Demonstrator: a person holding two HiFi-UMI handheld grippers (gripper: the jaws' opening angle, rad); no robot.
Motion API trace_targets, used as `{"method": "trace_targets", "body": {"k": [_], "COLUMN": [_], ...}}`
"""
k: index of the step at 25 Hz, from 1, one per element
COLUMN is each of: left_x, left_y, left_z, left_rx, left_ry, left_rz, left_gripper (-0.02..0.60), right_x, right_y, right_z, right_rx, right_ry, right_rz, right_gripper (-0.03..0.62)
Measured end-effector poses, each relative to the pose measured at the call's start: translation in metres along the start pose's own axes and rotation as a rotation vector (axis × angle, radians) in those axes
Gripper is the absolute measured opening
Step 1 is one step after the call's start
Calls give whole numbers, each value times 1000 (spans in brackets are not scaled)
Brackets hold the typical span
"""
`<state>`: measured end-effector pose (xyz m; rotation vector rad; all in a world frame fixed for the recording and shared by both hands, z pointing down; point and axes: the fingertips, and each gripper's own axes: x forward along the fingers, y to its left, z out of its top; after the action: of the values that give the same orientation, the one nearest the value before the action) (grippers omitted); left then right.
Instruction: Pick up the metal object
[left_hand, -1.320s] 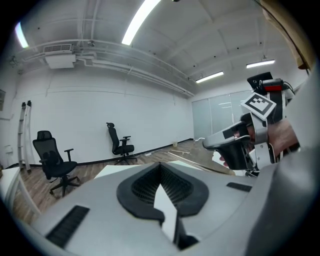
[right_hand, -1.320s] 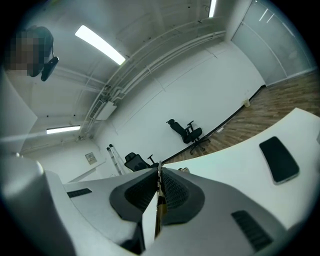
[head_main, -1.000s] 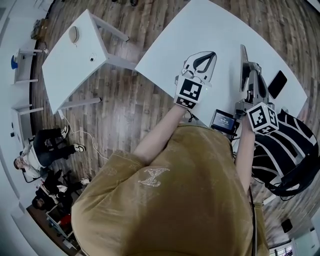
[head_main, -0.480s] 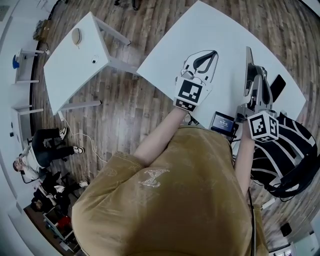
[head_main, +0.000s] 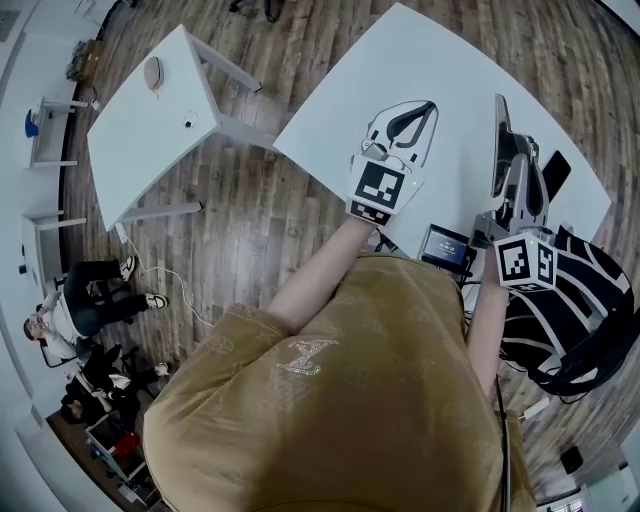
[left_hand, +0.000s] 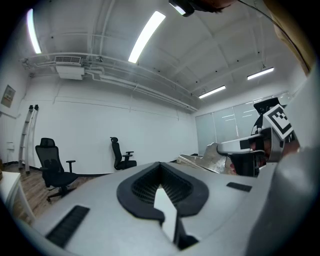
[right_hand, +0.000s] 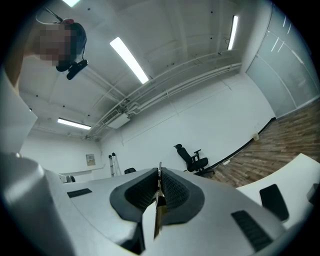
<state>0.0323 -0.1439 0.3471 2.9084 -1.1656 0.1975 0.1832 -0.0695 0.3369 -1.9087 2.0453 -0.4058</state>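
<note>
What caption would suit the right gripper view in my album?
Right tongs clamped shut on a thin metal object, seen edge-on.

In front of me lies a broad white worktop (head_main: 420, 60), with a flat black phone (head_main: 555, 170) near its right edge and a small dark device with a lit screen (head_main: 446, 241) at its near edge. A smaller white table (head_main: 140, 130) stands apart to my left on the brown wood-plank floor (head_main: 260, 210) and carries a round beige object (head_main: 151, 71). A black-and-white striped bag (head_main: 585, 300) sits at my right. Black office chairs (left_hand: 55, 167) stand by the far white wall.
</note>
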Motion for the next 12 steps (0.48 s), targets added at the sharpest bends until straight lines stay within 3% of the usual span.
{"method": "trace_targets", "body": {"k": [12], "left_x": [-2], "left_y": [0], "left_z": [-1], "left_rx": [-3], "left_ry": [-2], "left_rz": [0], "left_gripper": [6], "right_x": [-5], "right_y": [4], "right_z": [5], "right_rx": [-39], "right_ry": [-14], "right_rz": [-2], "right_gripper": [28]}}
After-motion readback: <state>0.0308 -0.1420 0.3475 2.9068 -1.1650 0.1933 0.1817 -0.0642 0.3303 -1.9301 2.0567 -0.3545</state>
